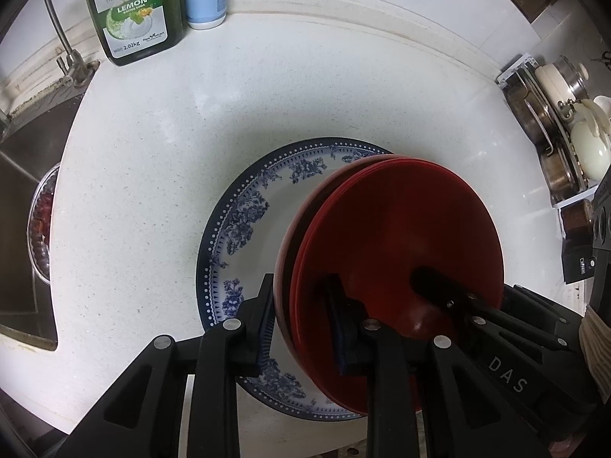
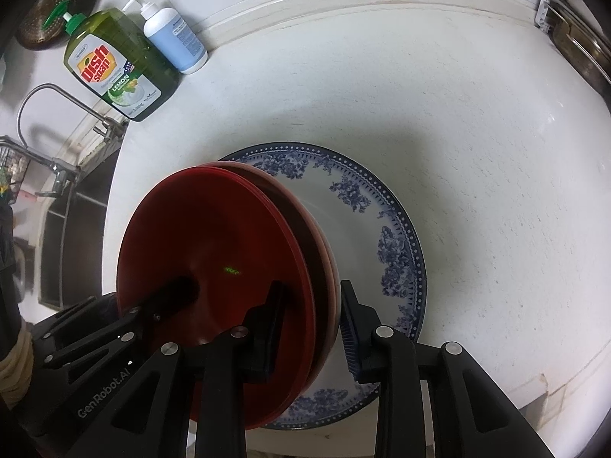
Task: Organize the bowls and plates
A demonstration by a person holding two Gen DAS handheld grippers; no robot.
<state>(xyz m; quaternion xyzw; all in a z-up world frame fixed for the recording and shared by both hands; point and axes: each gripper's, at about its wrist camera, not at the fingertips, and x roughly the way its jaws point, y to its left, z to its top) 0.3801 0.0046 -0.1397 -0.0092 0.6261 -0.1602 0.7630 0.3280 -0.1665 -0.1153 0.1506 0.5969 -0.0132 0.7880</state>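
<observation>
**Holding a stack of red plates on edge over the floral plate**

Gripping the stack of red plates from two sides, tipped up almost on edge directly above the blue-and-white floral plate. Cannot tell whether its lower rim rests on the floral plate or hangs just clear of it. Lying flat on the white countertop below, well short of the dish soap bottle standing far beyond the floral plate.

Clamped with the left gripper across the near rim: one pad against the paler outermost back, the other inside the top plate's red hollow. Straddling the opposite rim likewise with the right gripper, inner pad on the red face. Hard to say whether its outer pad presses or stands a hair off the pale back.

Judging by the gloss and thin, even rims: probably melamine or lacquered plastic, so light, stiff and slick, and apt to fan apart when loosely pinched. Best taken at the rim with all layers between the pads, as now. Likely ceramic underneath: heavier, brittle and chip-prone, so worth lowering gently and flat, centred within the floral border, before letting go on either side.
</observation>
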